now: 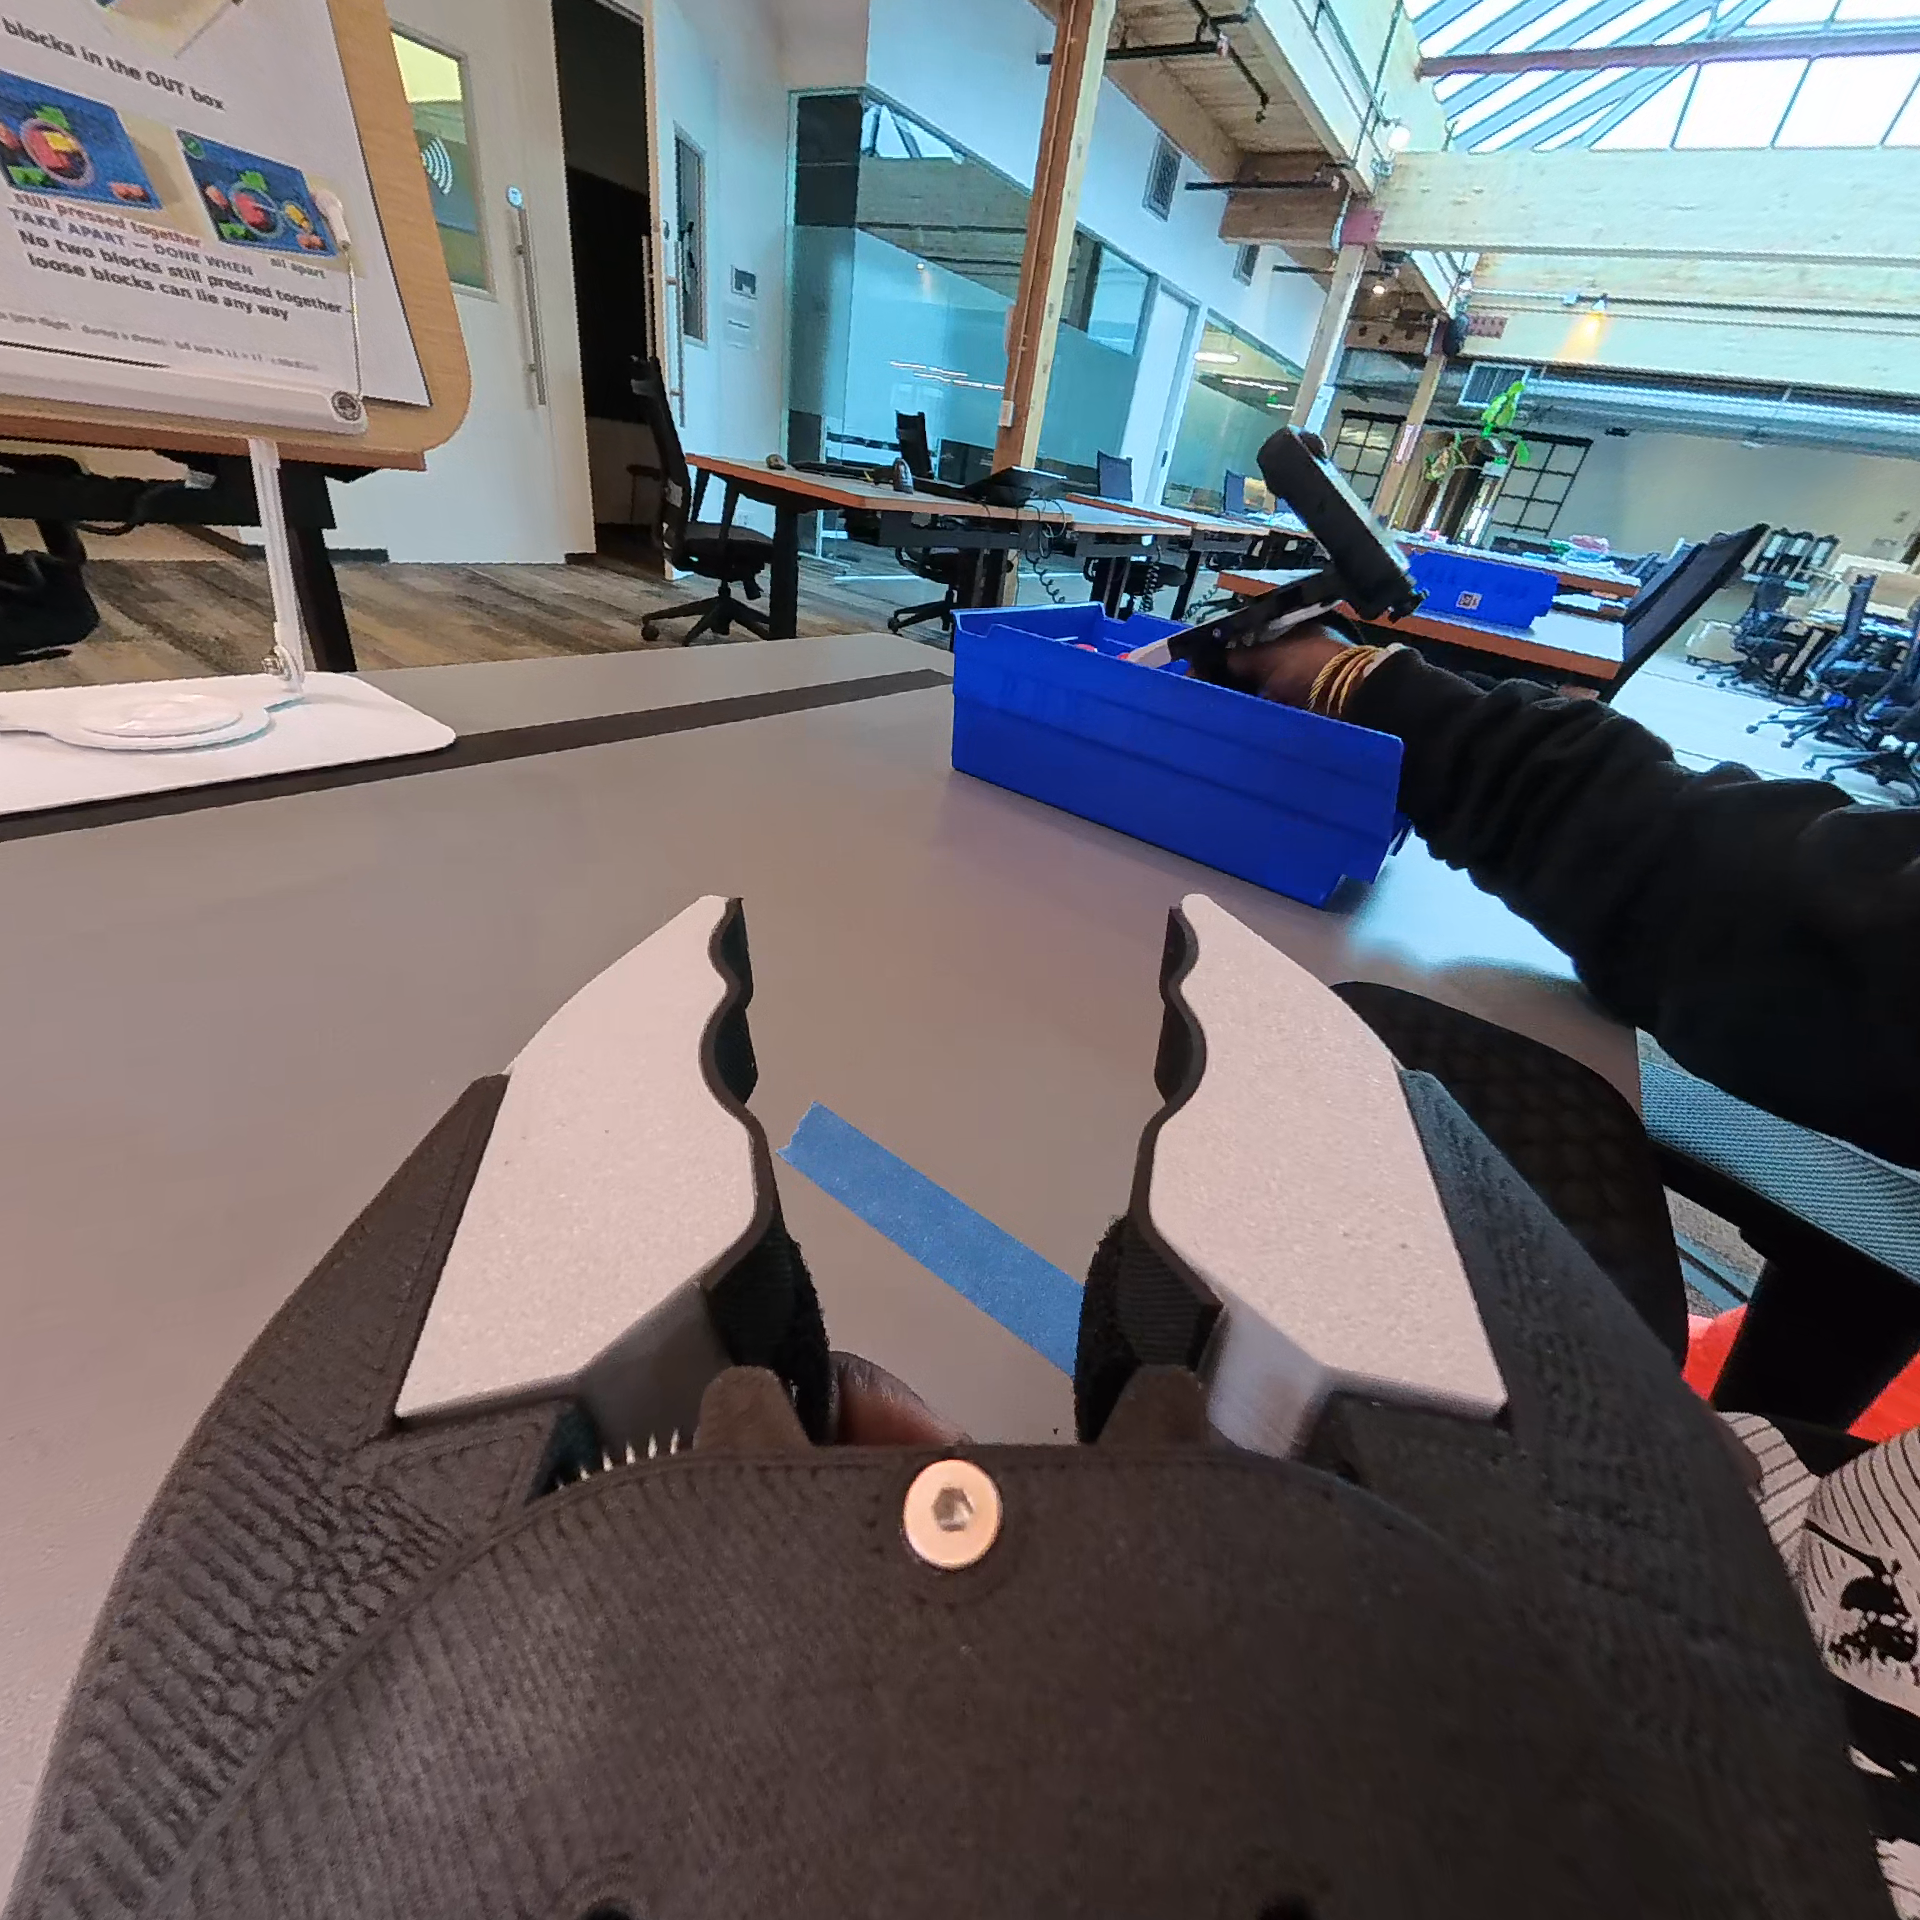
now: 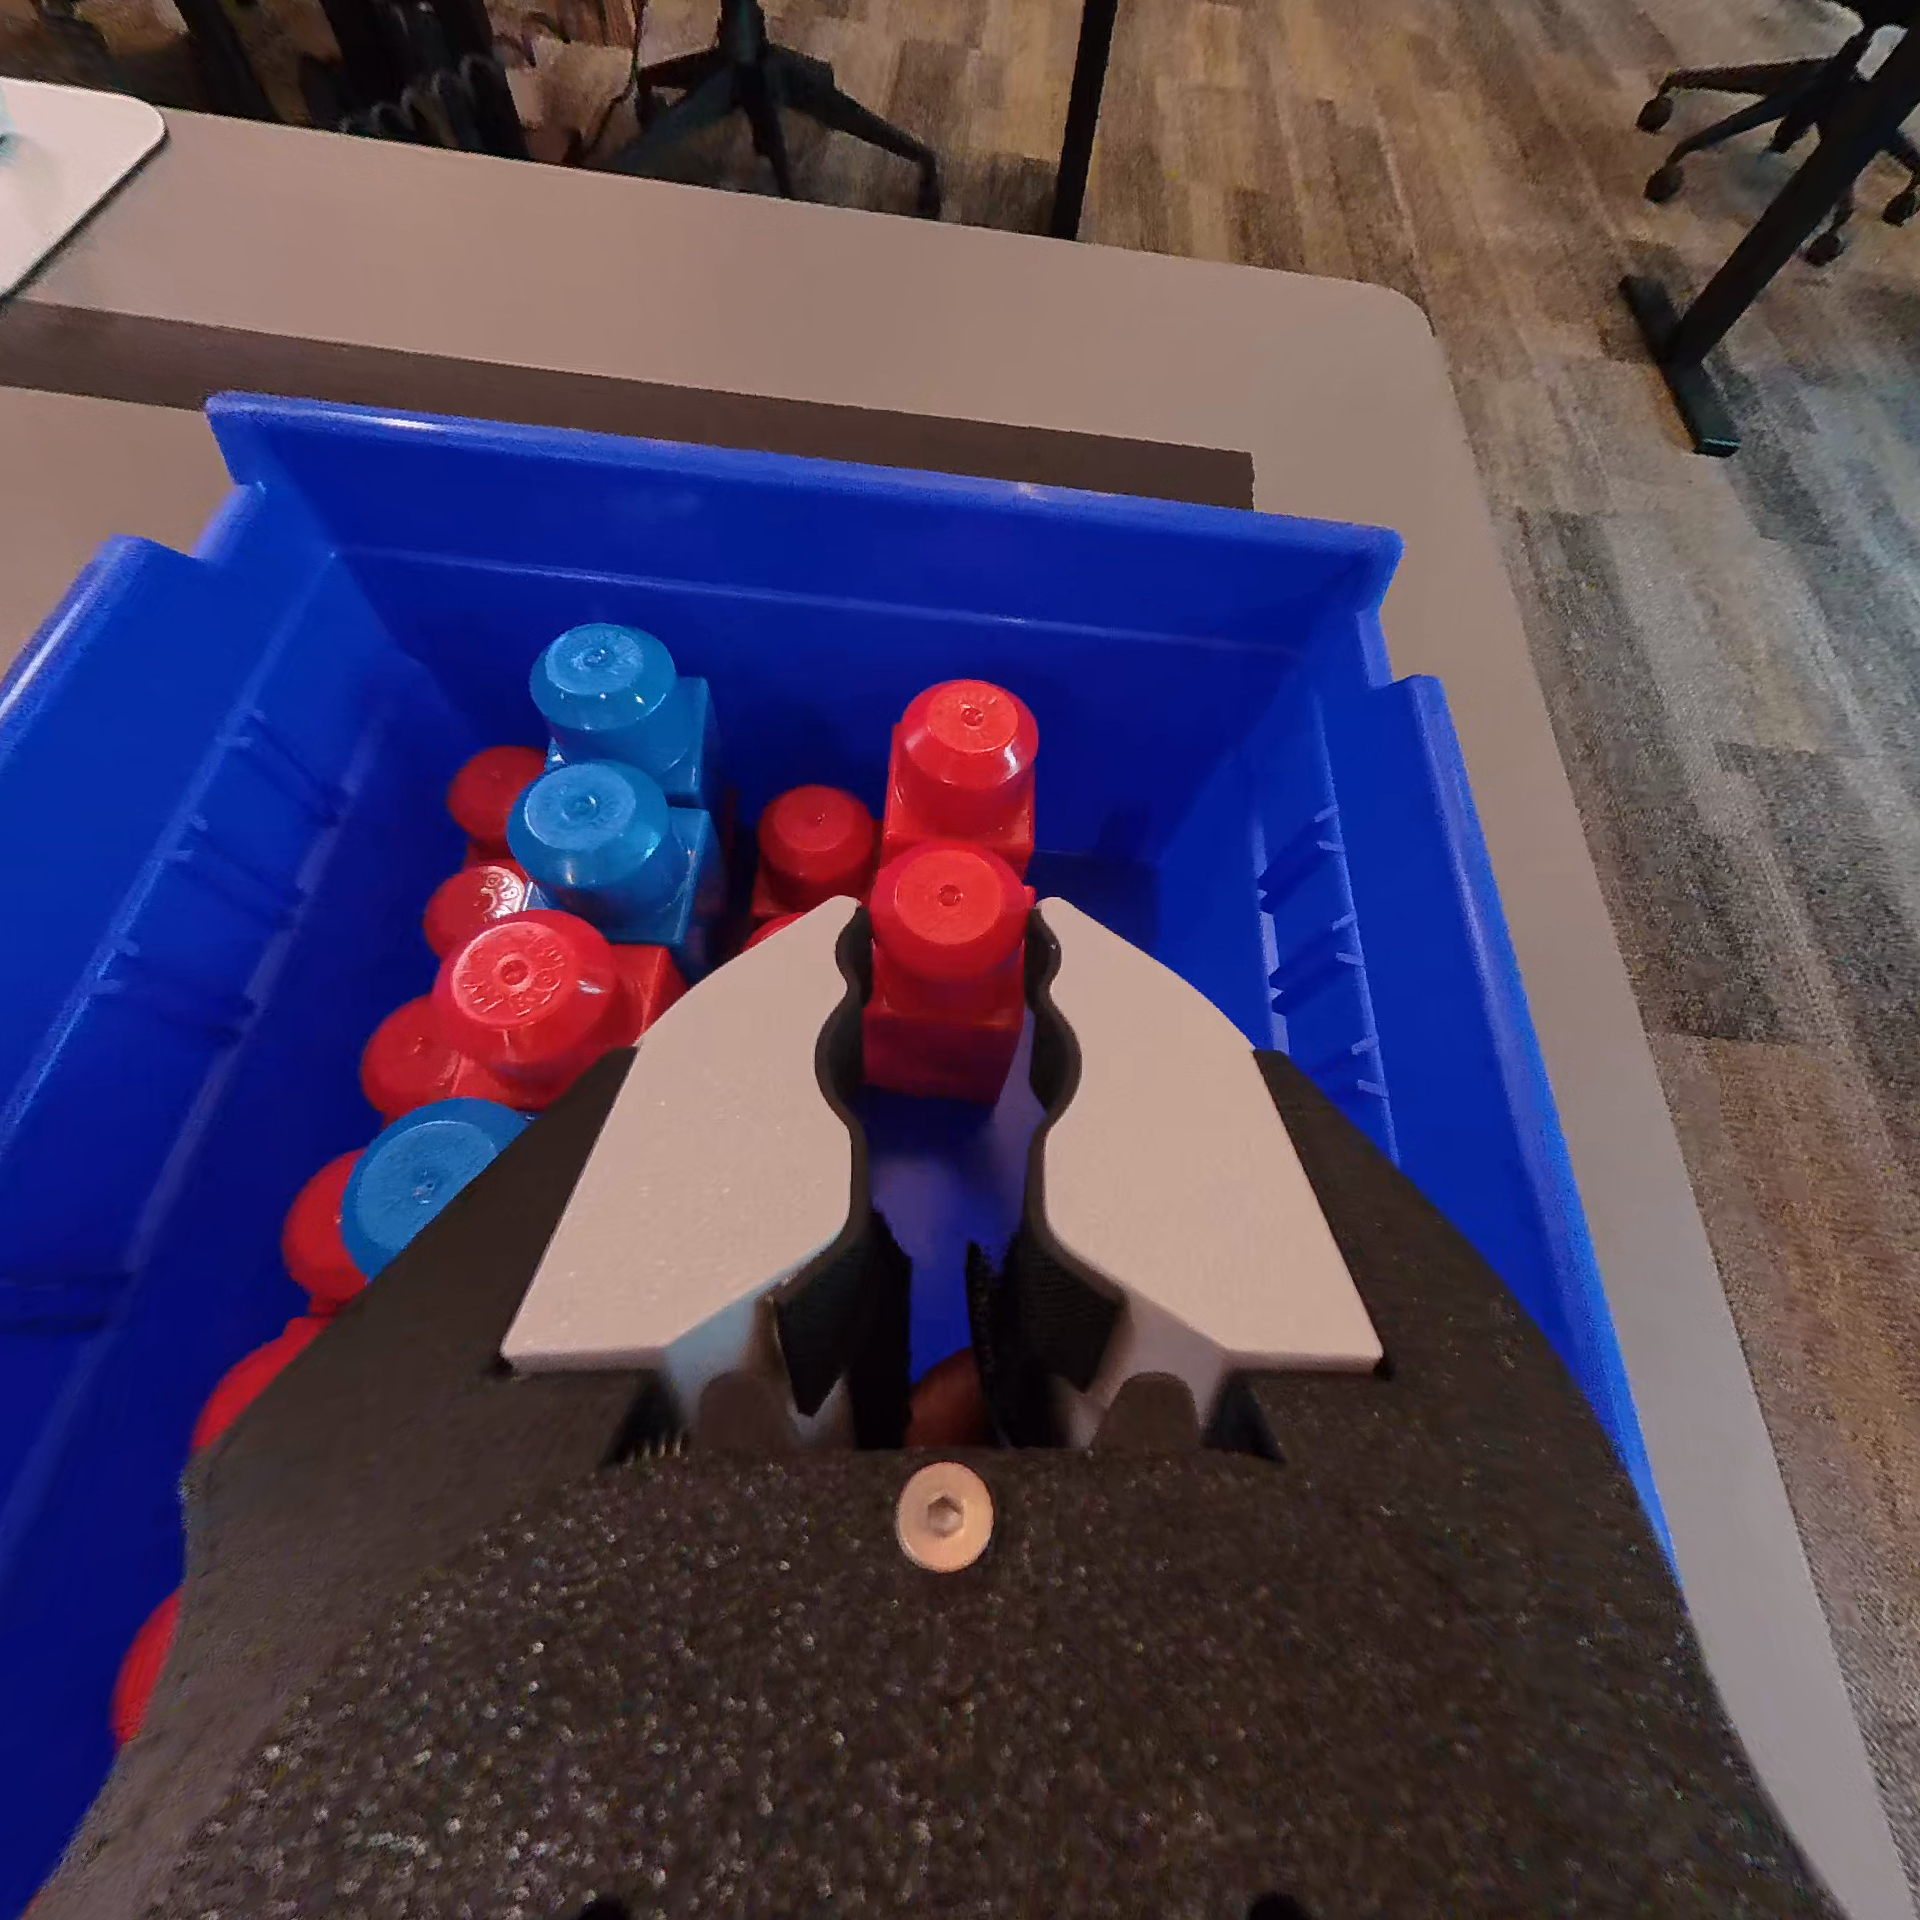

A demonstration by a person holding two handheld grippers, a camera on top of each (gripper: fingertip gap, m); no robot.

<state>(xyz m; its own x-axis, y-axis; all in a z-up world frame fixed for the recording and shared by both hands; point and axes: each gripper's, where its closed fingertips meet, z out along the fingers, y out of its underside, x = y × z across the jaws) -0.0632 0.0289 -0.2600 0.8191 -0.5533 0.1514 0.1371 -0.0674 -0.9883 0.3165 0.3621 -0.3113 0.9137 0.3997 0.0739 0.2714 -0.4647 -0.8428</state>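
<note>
My right gripper (image 2: 945, 914) reaches down into a blue bin (image 2: 790, 488) and is shut on a red two-stud block (image 2: 940, 997). Both pads press on the sides of its near stud. Several other red blocks (image 2: 520, 987) and blue blocks (image 2: 613, 790) lie in the bin to the left. In the left wrist view the same bin (image 1: 1164, 748) stands at the far right of the grey table (image 1: 520, 935), with the right gripper (image 1: 1164, 649) dipping into it. My left gripper (image 1: 956, 914) is open and empty above the table, over a strip of blue tape (image 1: 935, 1226).
A paper board on a stand (image 1: 177, 208) with a white base (image 1: 208, 727) stands at the far left. A dark strip (image 1: 520, 732) crosses the table. A person's black sleeve (image 1: 1662, 883) reaches in from the right. Desks and office chairs stand beyond.
</note>
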